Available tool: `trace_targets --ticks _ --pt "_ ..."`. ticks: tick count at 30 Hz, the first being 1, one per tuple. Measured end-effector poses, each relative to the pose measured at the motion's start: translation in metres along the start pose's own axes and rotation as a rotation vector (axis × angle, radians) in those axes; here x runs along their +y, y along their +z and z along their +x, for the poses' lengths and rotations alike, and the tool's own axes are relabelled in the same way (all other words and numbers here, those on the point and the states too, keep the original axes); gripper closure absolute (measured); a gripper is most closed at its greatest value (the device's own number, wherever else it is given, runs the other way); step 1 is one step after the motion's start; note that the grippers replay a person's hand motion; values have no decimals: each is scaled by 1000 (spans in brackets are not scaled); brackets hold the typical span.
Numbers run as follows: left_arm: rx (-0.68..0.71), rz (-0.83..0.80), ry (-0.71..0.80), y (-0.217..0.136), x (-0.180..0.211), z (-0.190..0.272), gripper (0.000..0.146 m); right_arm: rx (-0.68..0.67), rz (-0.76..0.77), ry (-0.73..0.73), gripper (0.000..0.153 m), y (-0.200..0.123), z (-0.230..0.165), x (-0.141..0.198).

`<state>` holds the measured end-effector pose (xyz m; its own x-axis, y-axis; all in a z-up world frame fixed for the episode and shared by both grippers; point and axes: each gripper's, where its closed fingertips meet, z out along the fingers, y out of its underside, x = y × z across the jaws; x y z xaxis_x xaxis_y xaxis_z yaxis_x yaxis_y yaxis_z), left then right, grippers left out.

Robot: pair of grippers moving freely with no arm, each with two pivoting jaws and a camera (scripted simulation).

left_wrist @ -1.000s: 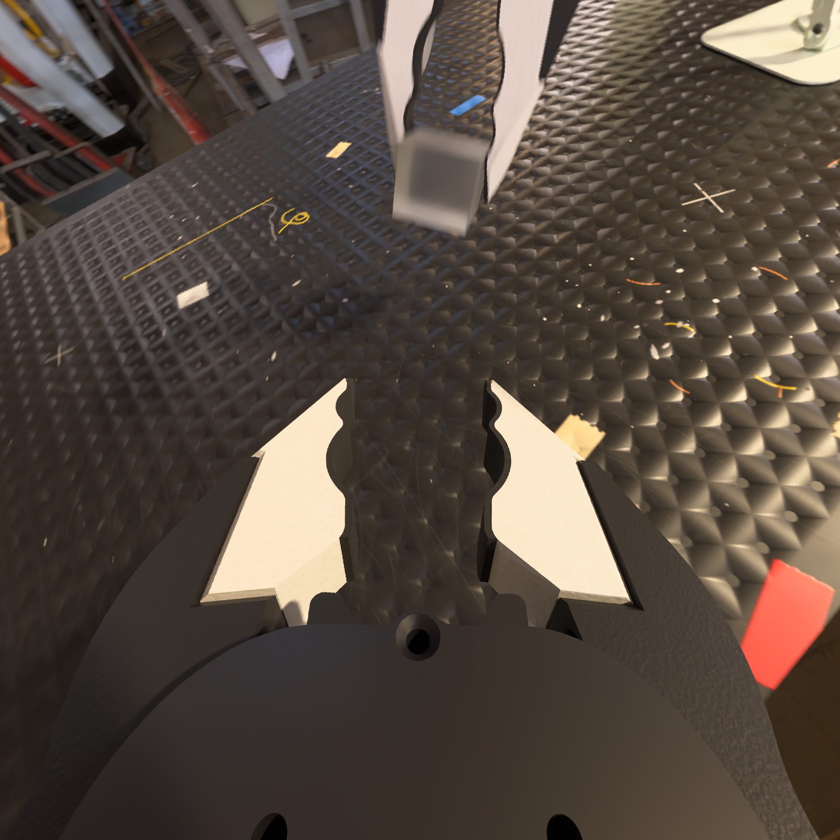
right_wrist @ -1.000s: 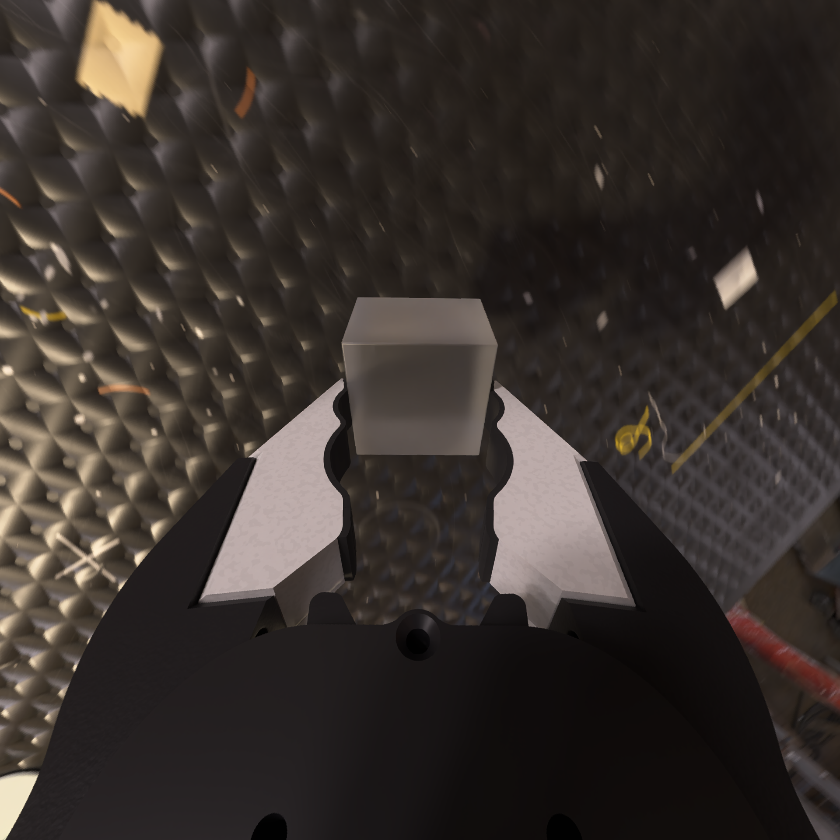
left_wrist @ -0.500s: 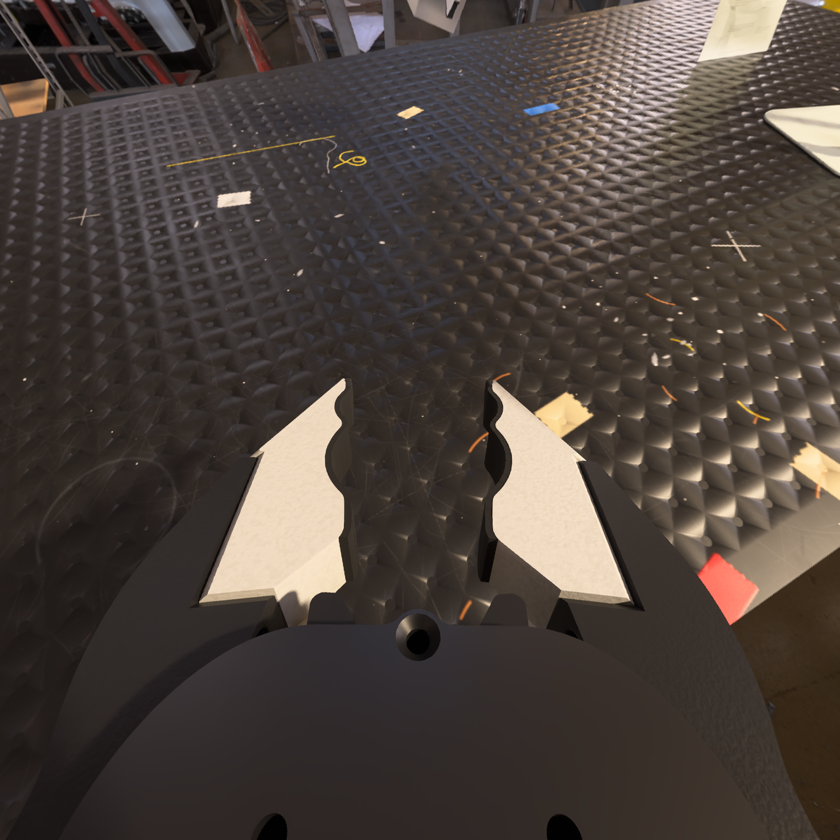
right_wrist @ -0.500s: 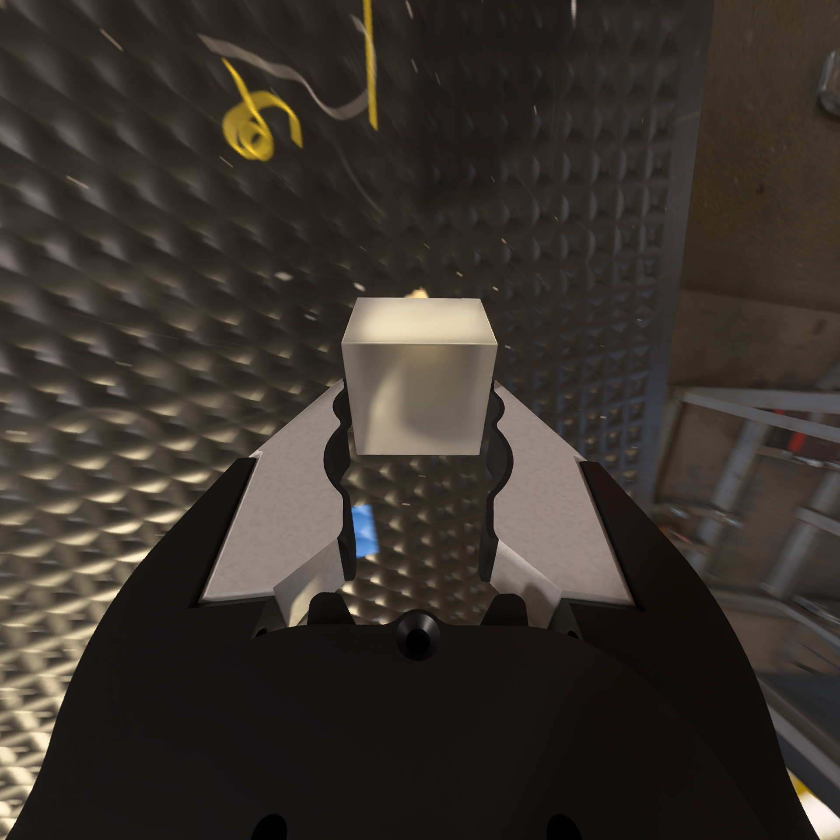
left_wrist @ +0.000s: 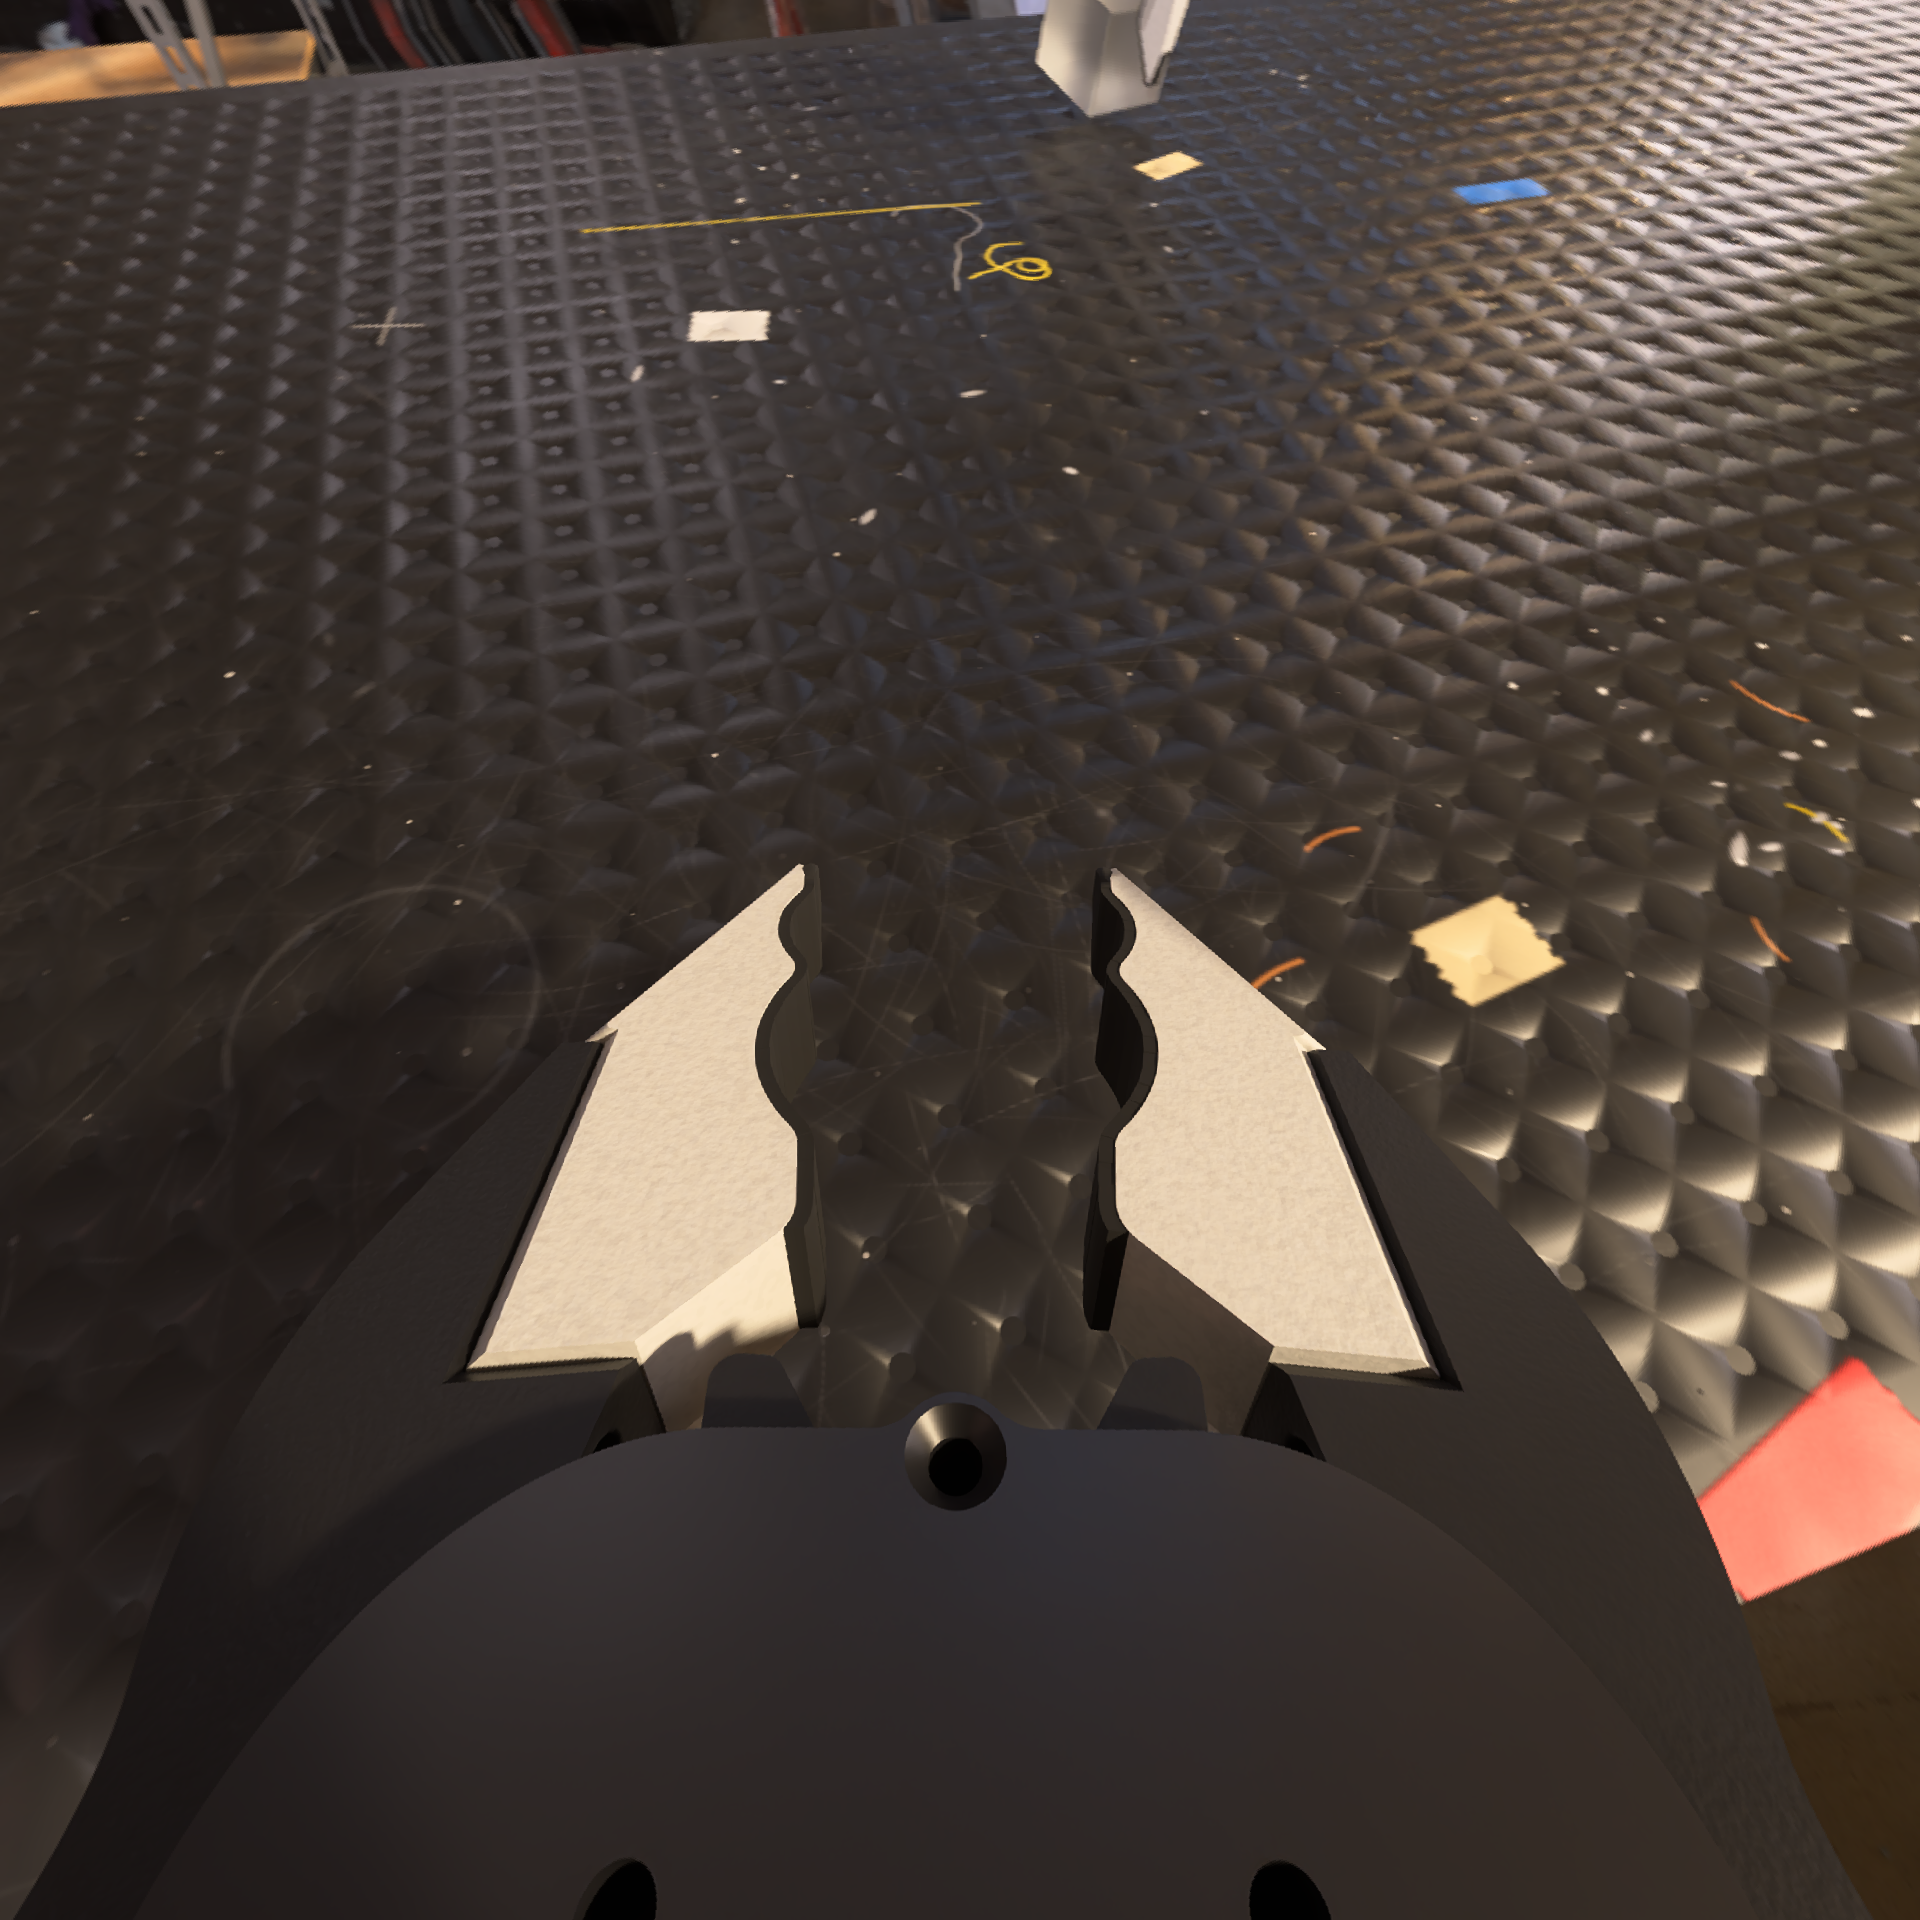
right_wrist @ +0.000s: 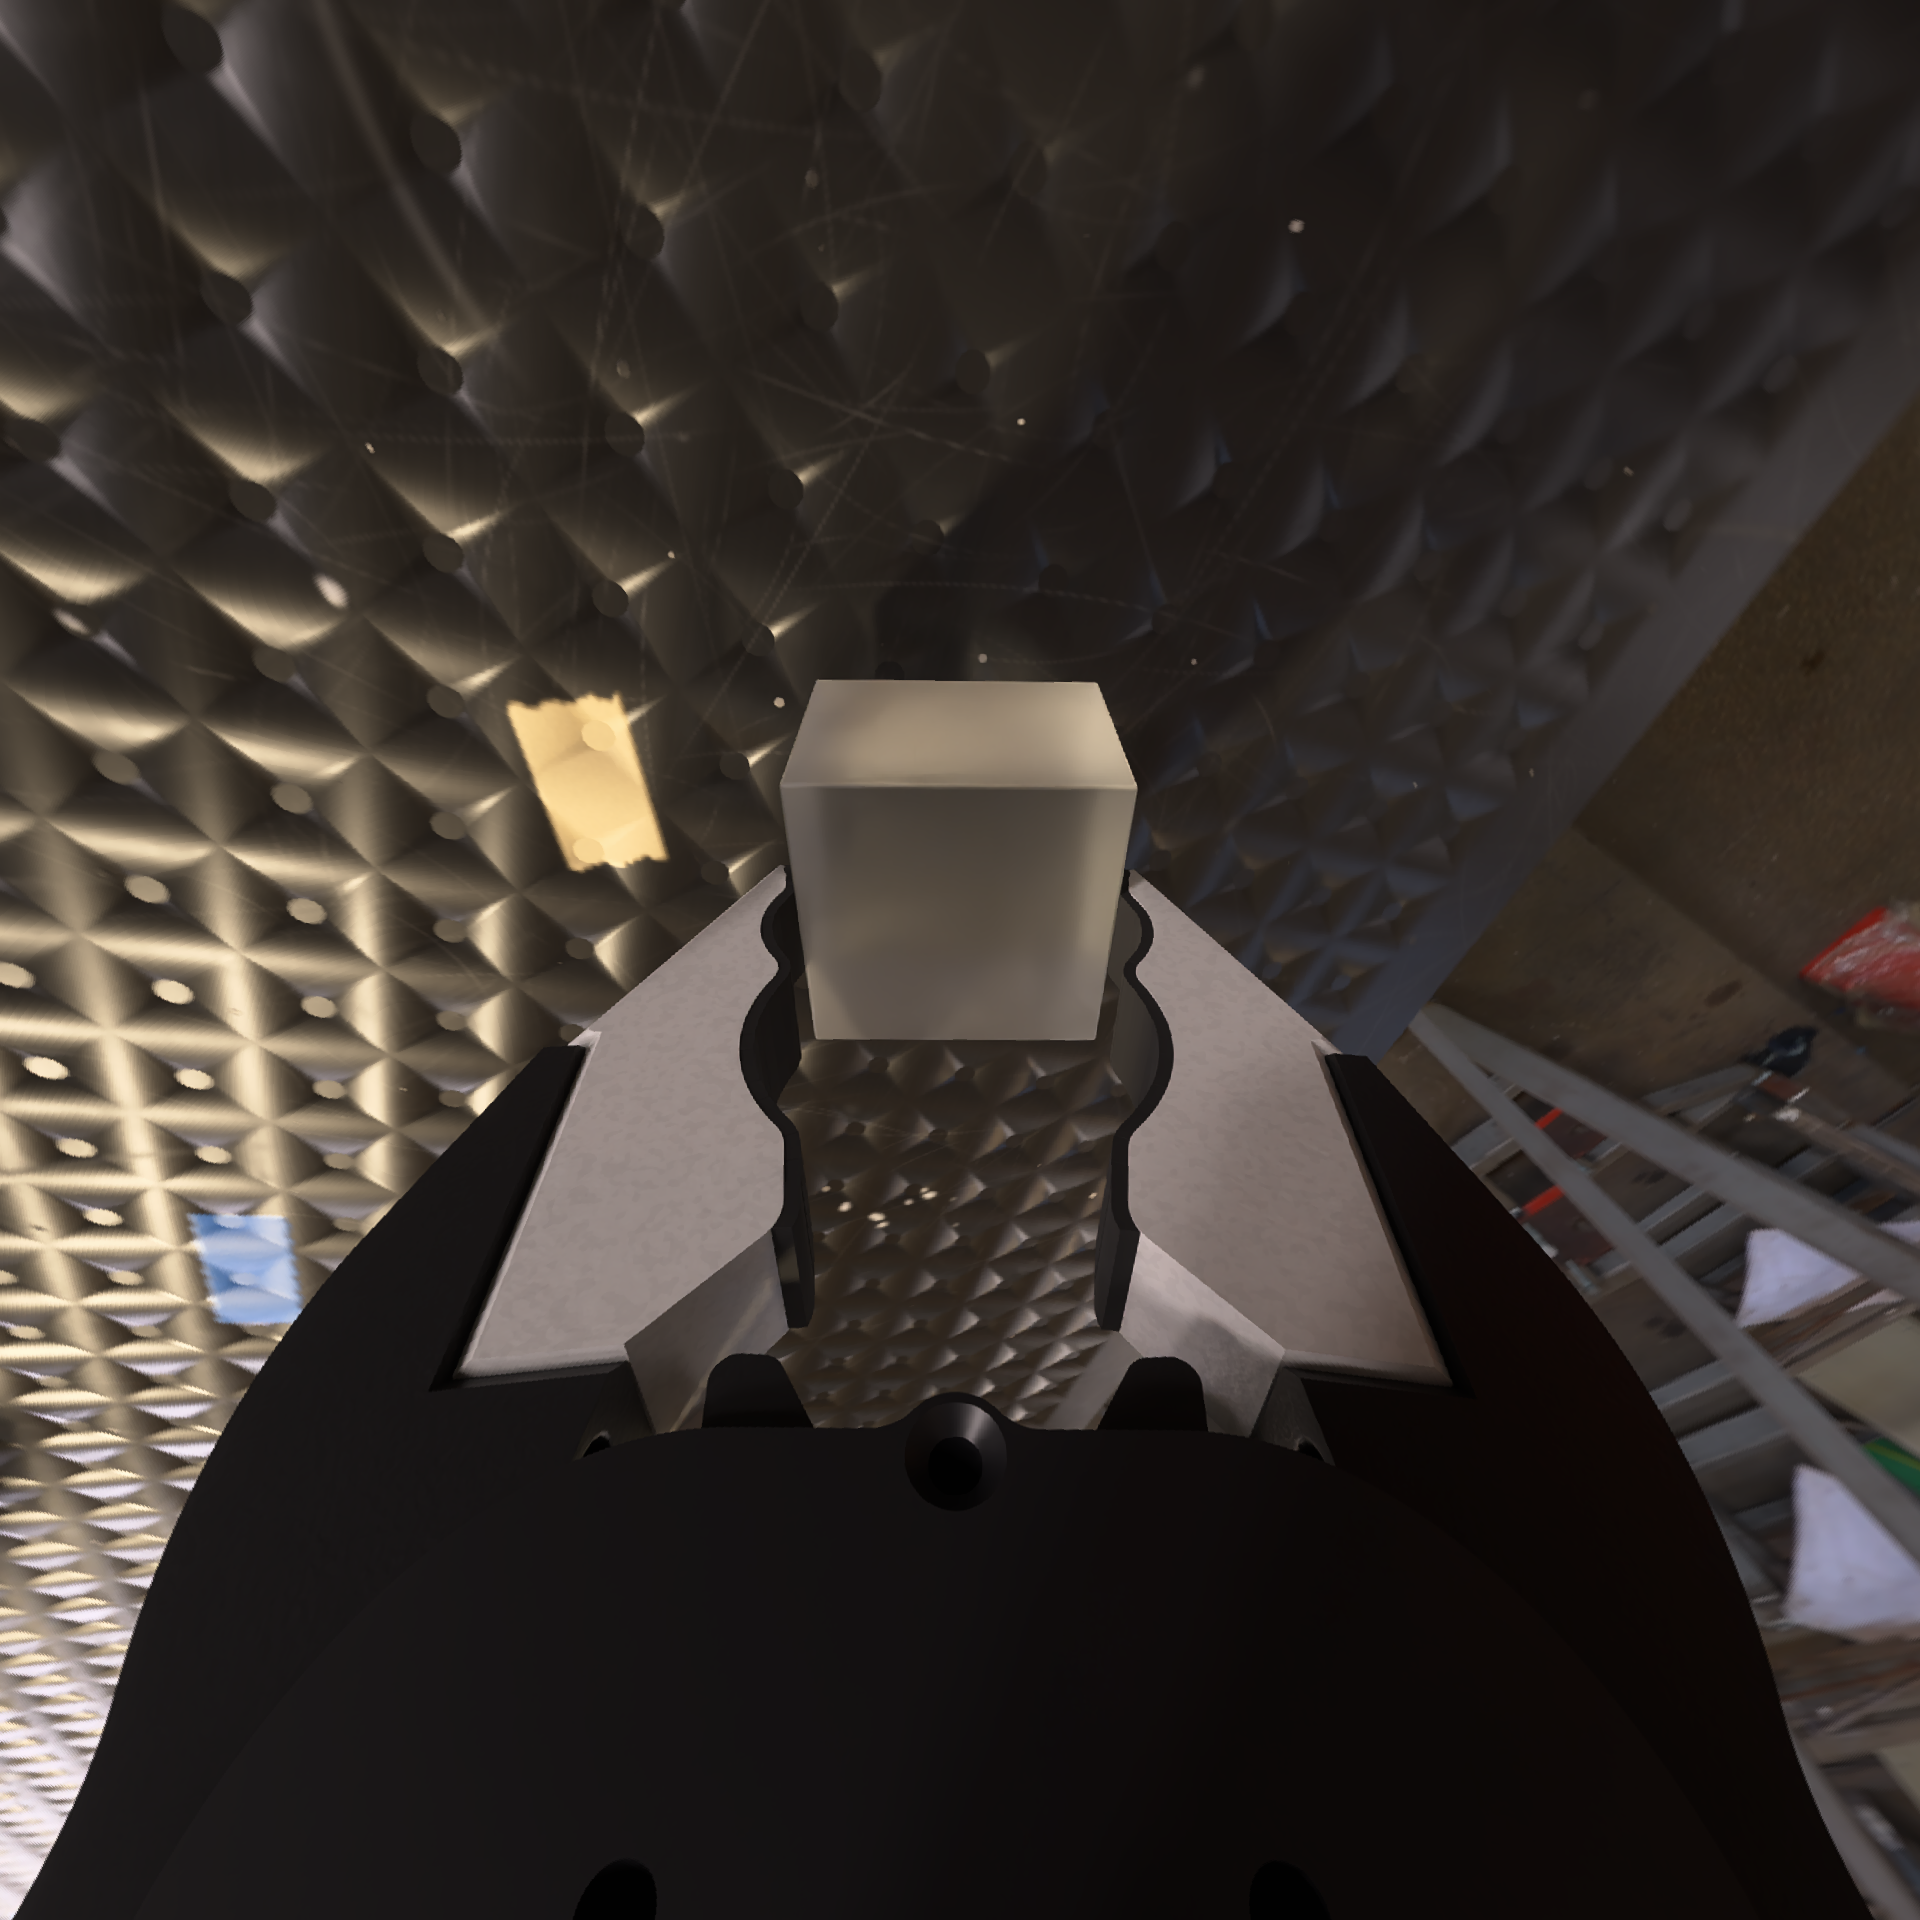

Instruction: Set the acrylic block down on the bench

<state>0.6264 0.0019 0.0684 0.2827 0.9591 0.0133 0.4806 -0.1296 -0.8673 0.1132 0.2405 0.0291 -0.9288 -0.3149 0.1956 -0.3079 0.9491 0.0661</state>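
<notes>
Broadly, the dark embossed metal counter fills both views, its surface pressed into a repeating diamond pattern and marked with fine scratches and pale specks. Beyond its far edge in the right wrist view stand grey metal shelving rails.

The left tool, black-bodied with pale fingers, hangs over the counter with its jaws parted and nothing between them; it is released.

The right tool is clenched on the frosted translucent acrylic block, a cube gripped at the fingertips on its two side faces. The block is held above the counter and does not touch it. In the left wrist view the same block and the right tool's pale fingers appear at the top edge, over the far part of the counter.

Smaller items lie flat on the counter:
- a red sheet at the near right edge;
- a tan paper square to the right of the left tool;
- a white square patch farther off;
- a blue patch and a small tan patch near the far edge;
- a thin yellow line ending beside a yellow curl.
</notes>
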Motion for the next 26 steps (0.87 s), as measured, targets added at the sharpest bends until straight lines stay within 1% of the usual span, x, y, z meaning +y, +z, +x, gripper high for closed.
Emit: trace_targets --ticks 2,4,9,12,13,15,17,18,20,23,24,25,26 --pt "-31 0 1 0 0 -6 94 -10 -16 -56 93 9 2 0" --pt "-48 -14 -2 2 3 -10 94 -14 -28 -80 93 13 5 0" --pt "-49 -44 -17 10 8 -13 93 -35 -35 -20 93 15 6 1" --pt "-36 -48 -23 12 8 -11 94 -24 -47 31 69 11 4 4" --pt "-31 -50 -22 13 8 -10 94 -26 -36 36 65 7 2 3" --pt "-30 -49 -10 13 7 -9 94 -2 1 32 64 -6 -2 1" --pt "-30 -39 2 11 5 -7 94 26 56 38 68 -29 -6 -6" --pt "-31 -32 5 10 3 -6 94 47 104 46 73 -47 -6 -13" --pt "-37 -17 15 8 0 -6 94 100 260 71 86 -97 -5 -37" --pt "-51 -1 17 9 -7 -6 94 160 543 103 109 -188 -5 -81" --pt "-48 6 17 10 -11 -5 94 150 649 110 117 -216 -9 -99" --pt "-47 17 19 10 -15 -4 94 108 756 110 126 -241 -16 -119" --pt "-49 26 25 11 -18 -3 94 59 816 107 132 -256 -22 -134"
